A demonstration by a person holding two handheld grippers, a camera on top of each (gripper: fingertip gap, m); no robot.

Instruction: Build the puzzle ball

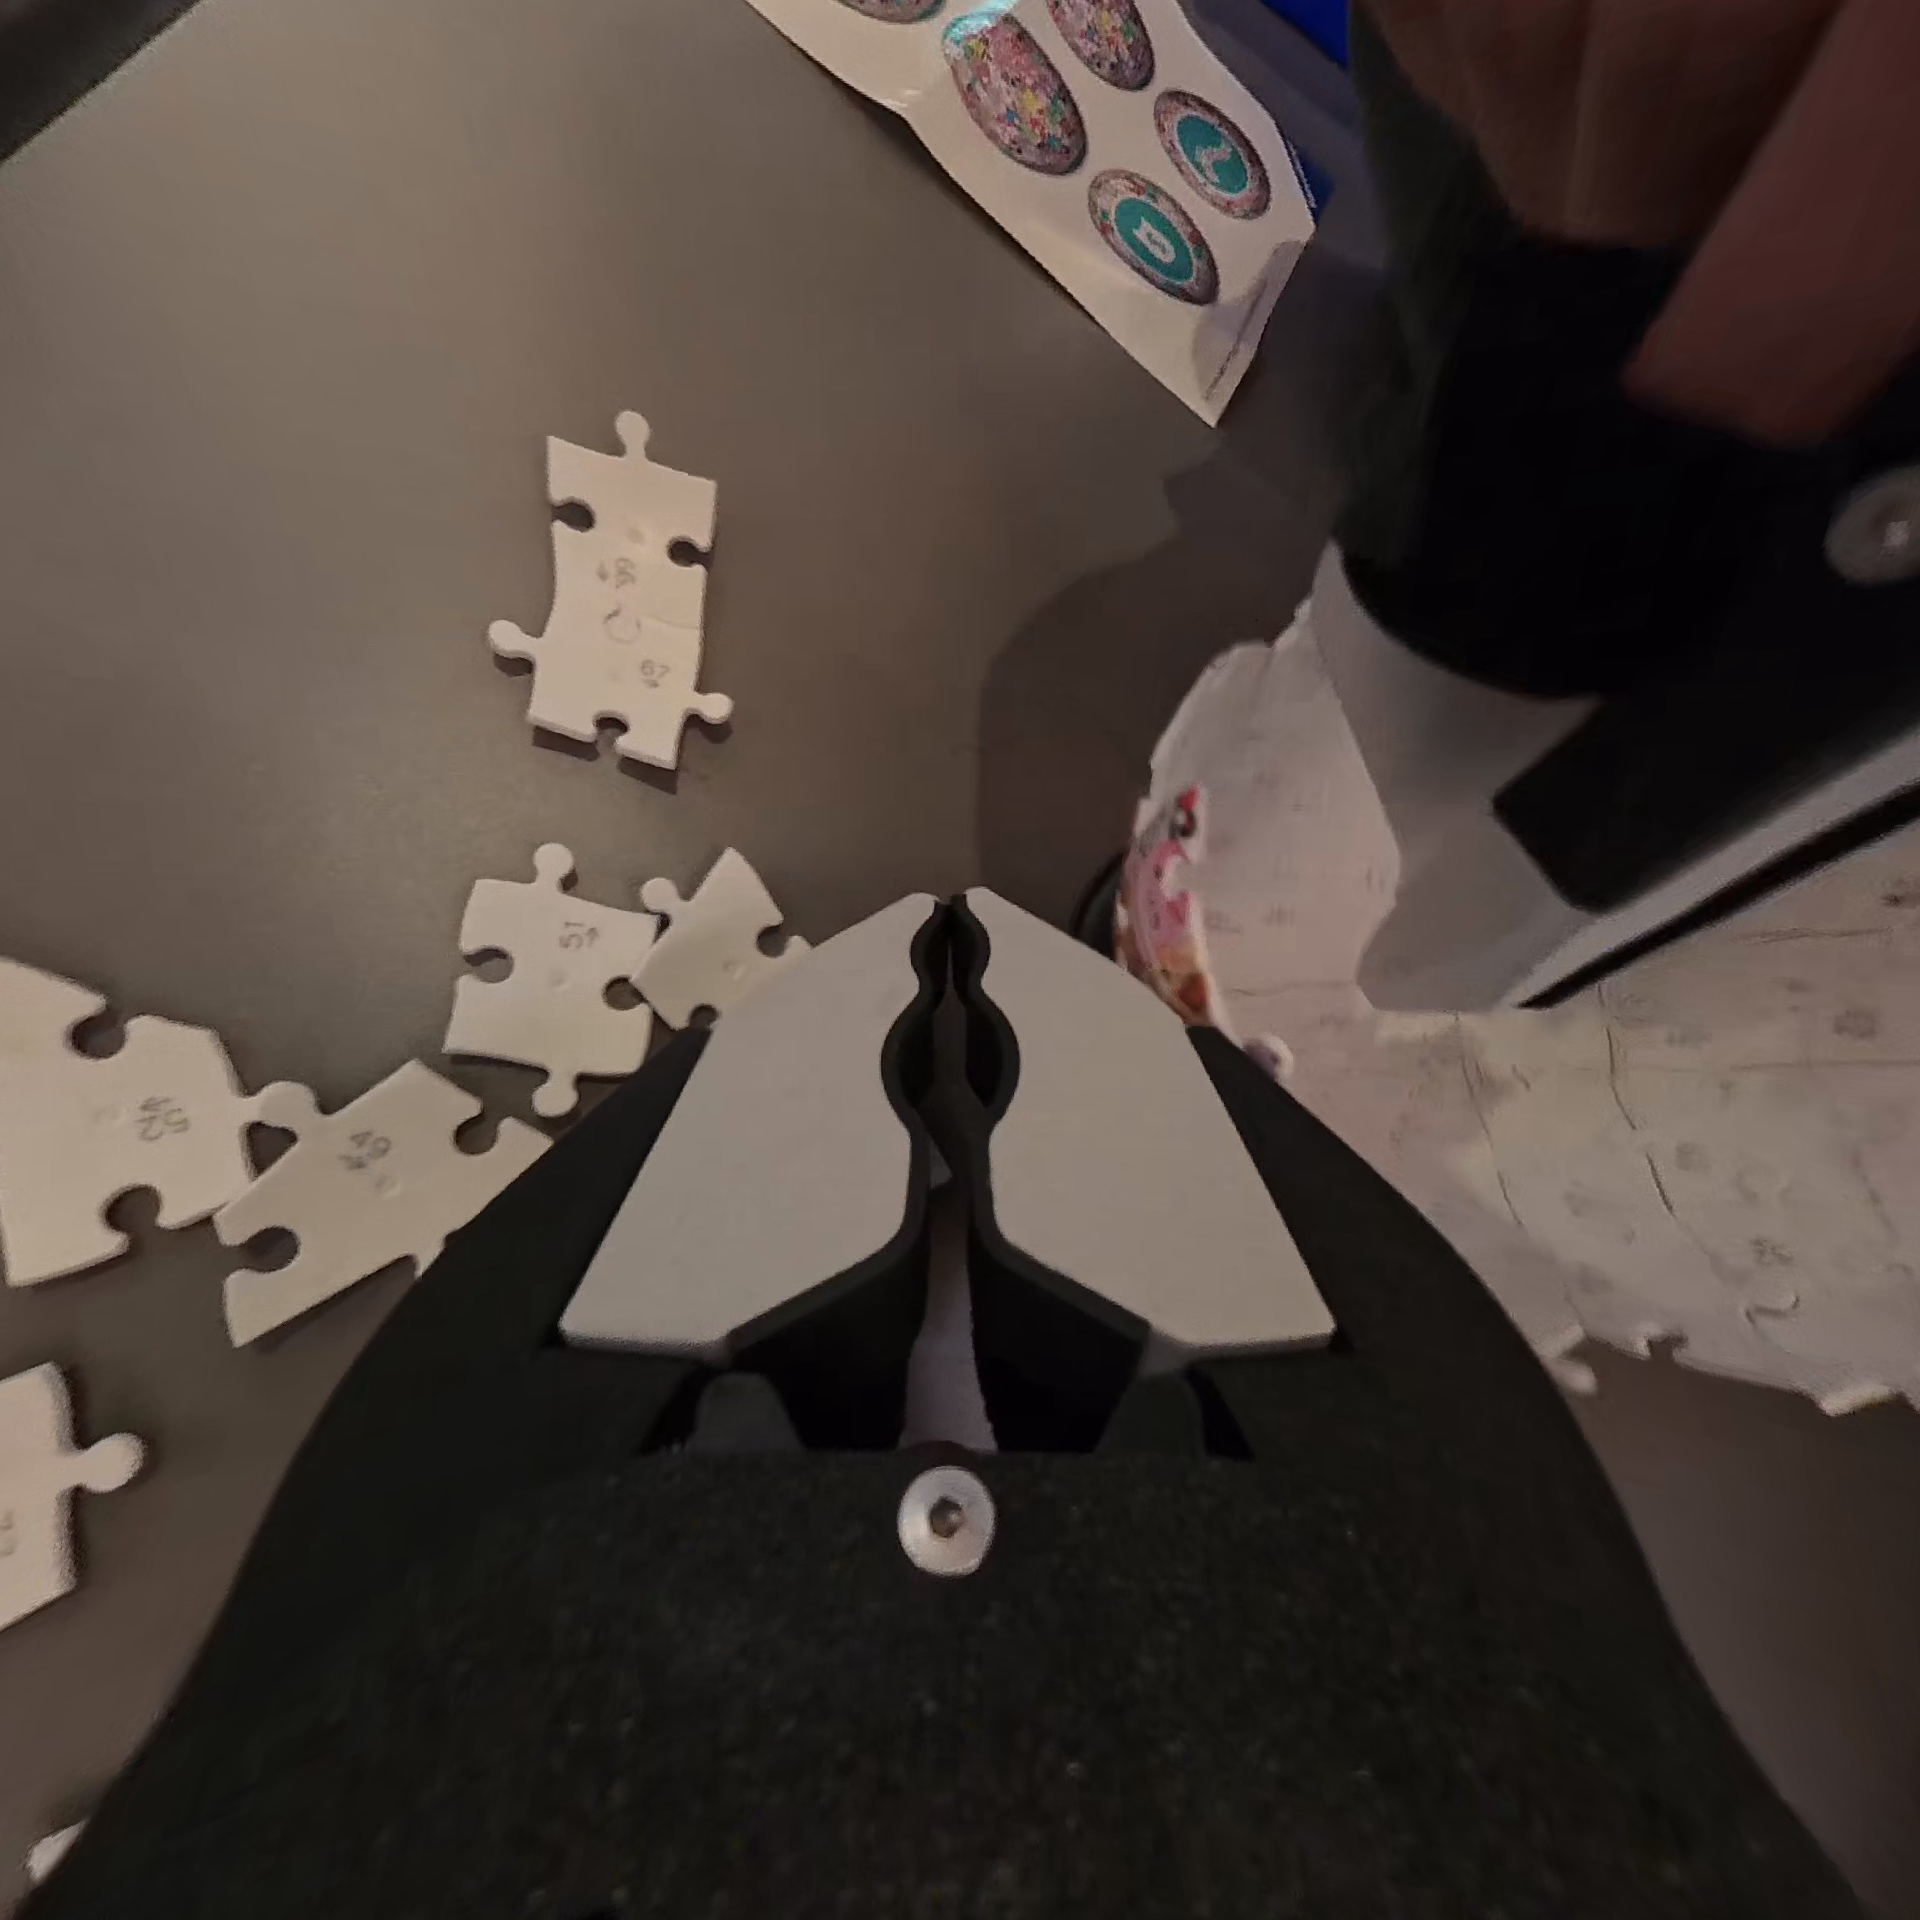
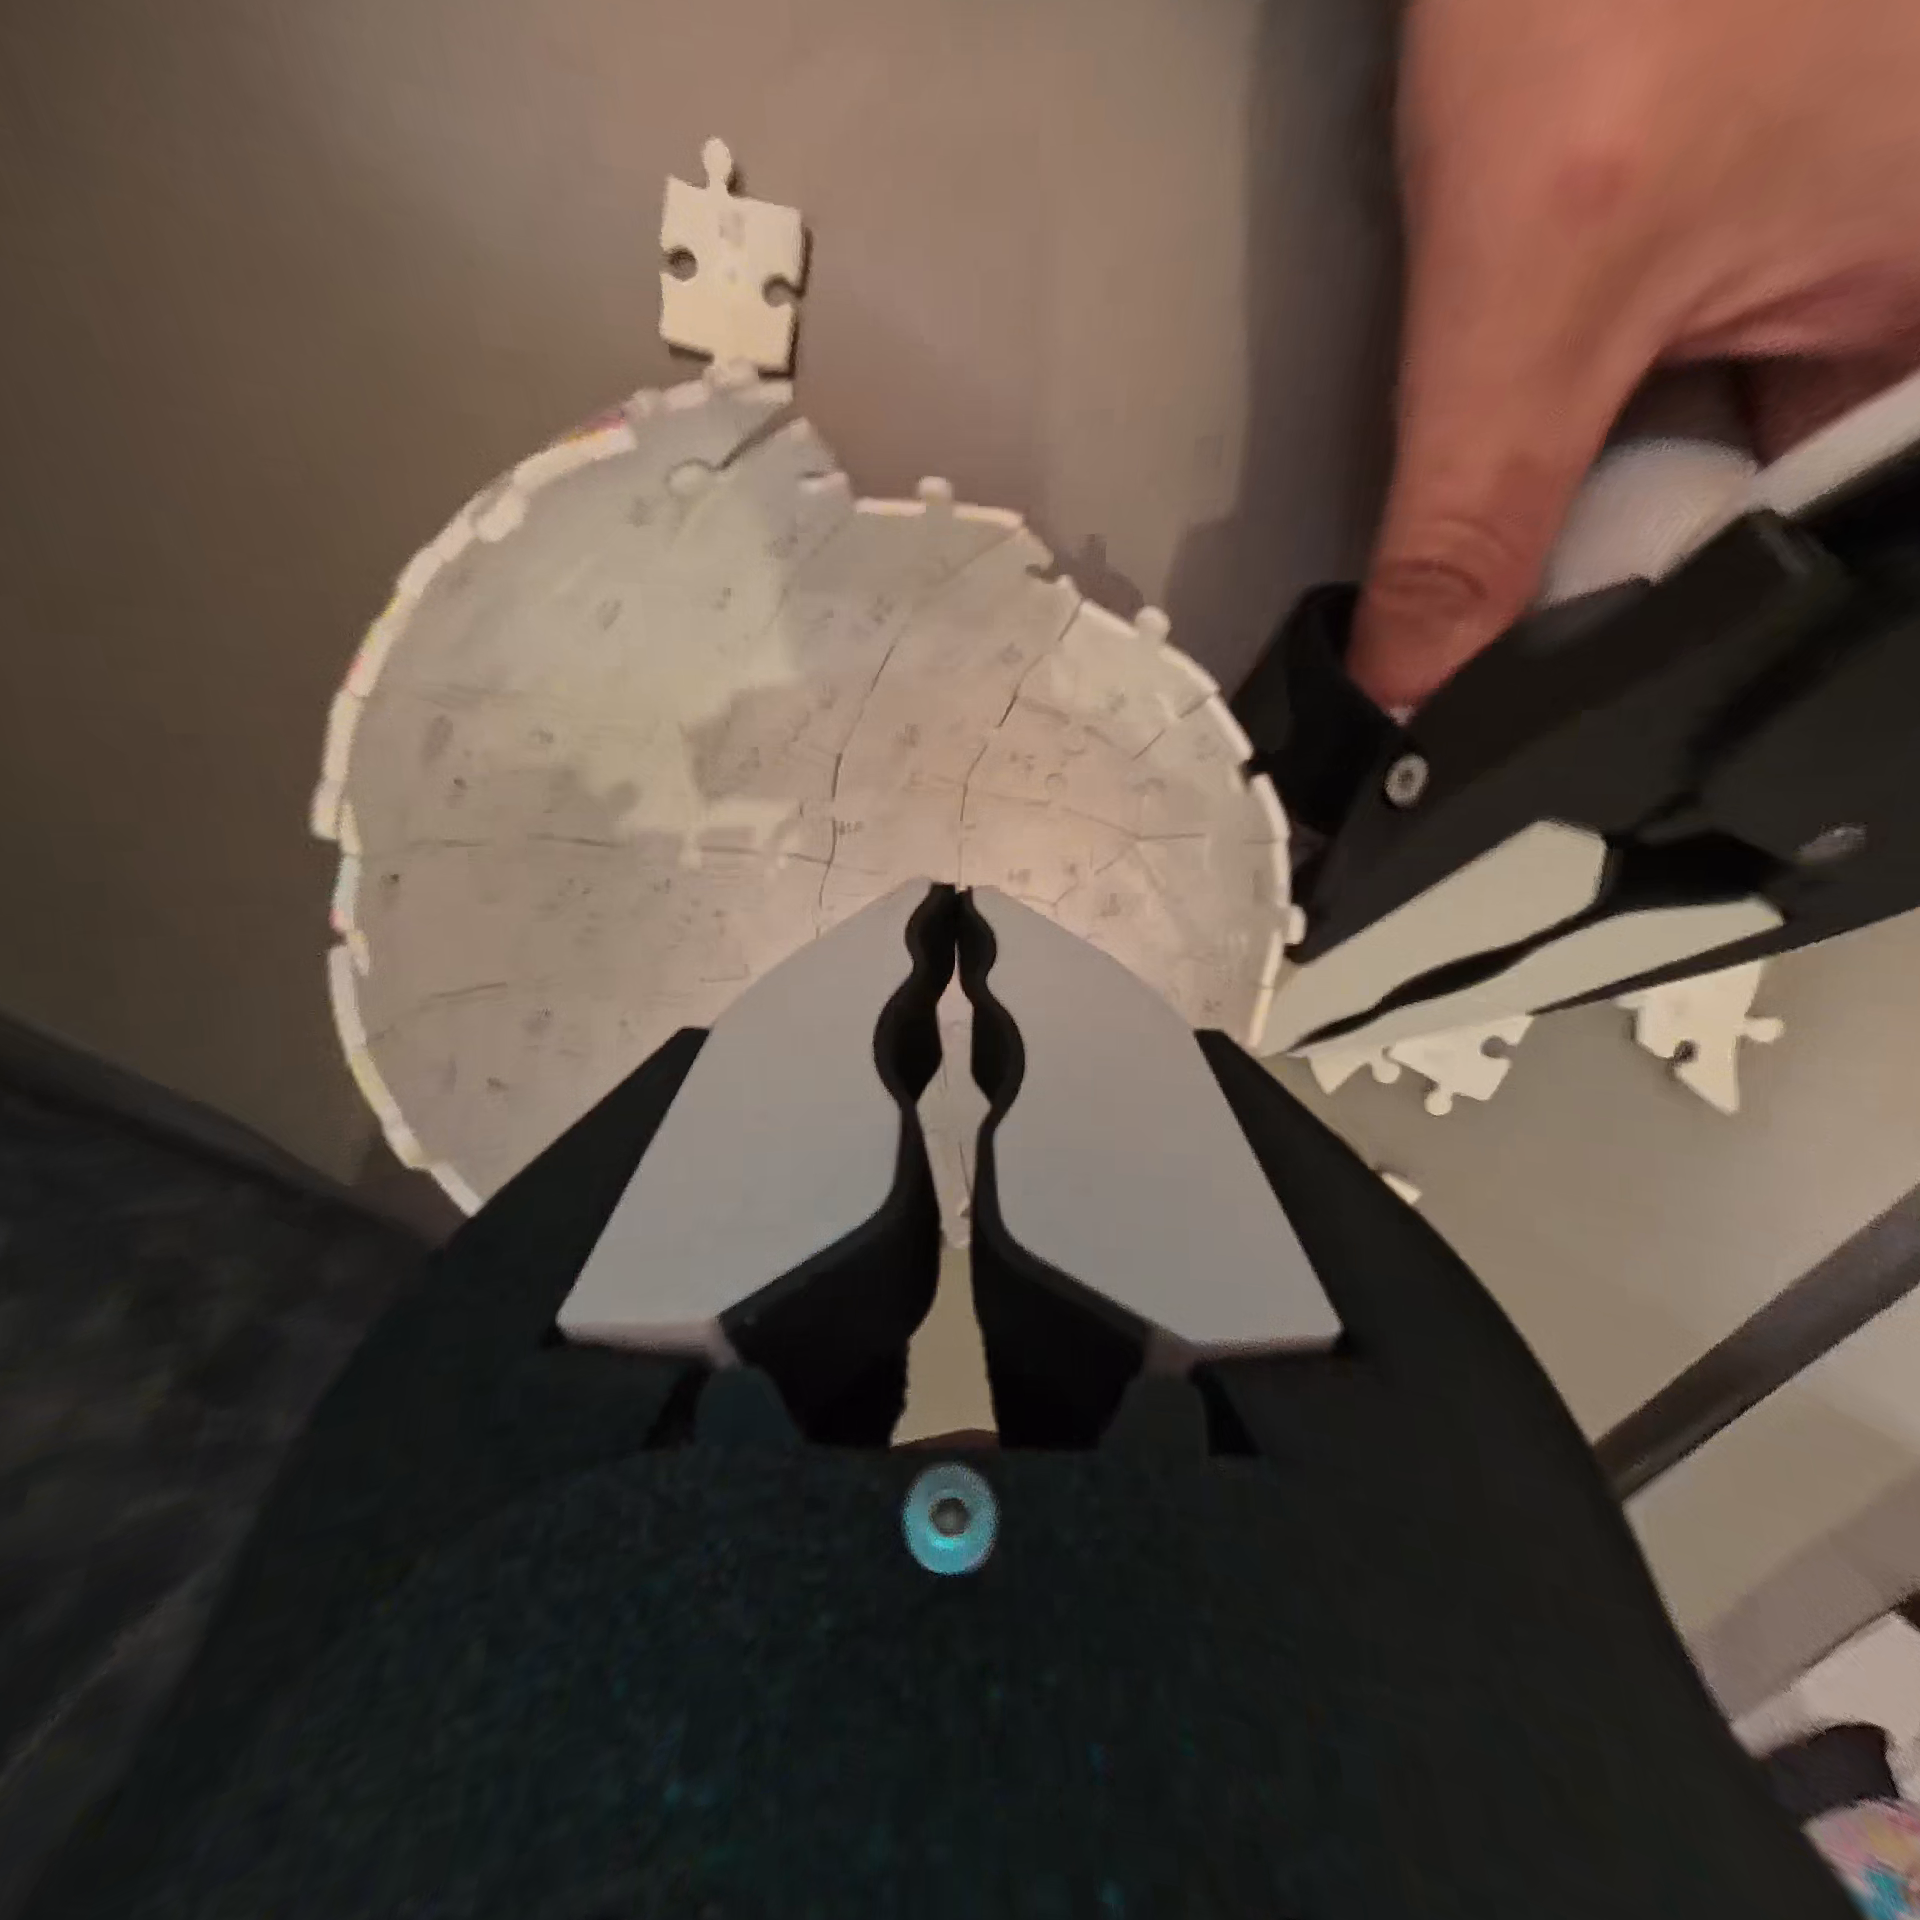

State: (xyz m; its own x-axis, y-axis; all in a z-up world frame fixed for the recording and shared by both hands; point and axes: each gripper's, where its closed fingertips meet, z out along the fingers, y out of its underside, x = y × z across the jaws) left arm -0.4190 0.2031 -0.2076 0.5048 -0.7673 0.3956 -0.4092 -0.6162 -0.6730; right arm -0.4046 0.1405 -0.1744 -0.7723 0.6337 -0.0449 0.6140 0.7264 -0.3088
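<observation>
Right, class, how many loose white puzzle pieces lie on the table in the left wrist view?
7: a joined pair farthest; one and another beside the hand-held gripper; two left; one at the left edge. Others may be hidden.

White loose puzzle pieces (image 1: 577, 997) lie on the grey-brown bench (image 1: 260, 416), lower left of the frame. The half-built ball (image 2: 727, 790) is off-white inside, with pink patterned print at its rim. The tongs (image 1: 951, 914) are black with pale grey fingers (image 1: 790, 1122); the paper sheet (image 1: 1091, 156), upper right, shows speckled multicolour ovals with teal centres.
</observation>
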